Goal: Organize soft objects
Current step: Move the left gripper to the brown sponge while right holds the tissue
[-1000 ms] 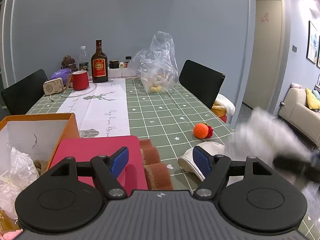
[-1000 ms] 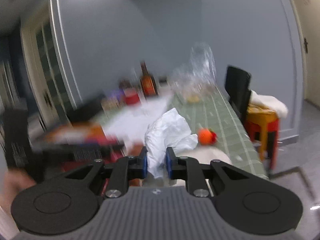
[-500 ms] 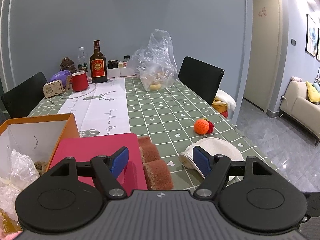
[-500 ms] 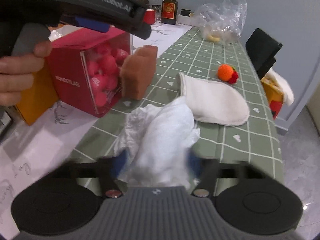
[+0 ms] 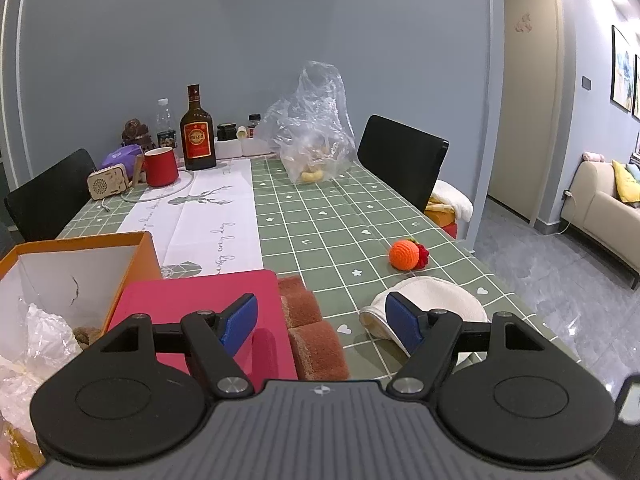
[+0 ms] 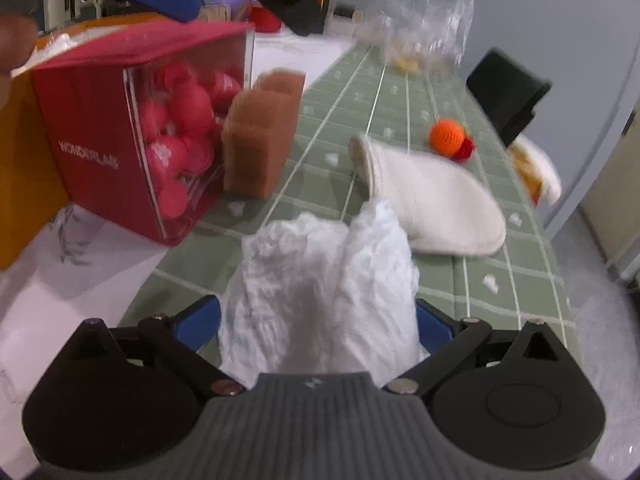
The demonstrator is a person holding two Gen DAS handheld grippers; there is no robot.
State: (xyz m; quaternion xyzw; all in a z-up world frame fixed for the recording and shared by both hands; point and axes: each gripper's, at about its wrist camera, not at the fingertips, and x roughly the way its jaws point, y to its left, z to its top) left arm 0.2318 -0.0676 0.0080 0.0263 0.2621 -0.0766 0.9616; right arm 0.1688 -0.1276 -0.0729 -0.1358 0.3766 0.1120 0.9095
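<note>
Hovering over red box point(image 5: 192, 300), left gripper point(image 5: 322, 320) spread wide, nothing between fingers. Brown sponges point(image 5: 310, 328) just right of box; cream mitten point(image 5: 436, 308) flat on green tablecloth point(image 5: 320, 224); orange knitted ball point(image 5: 405, 255) beyond it. Right gripper point(image 6: 318, 322) released, crumpled white cloth point(image 6: 320, 284) bunched between spread fingers, near table edge.
</note>
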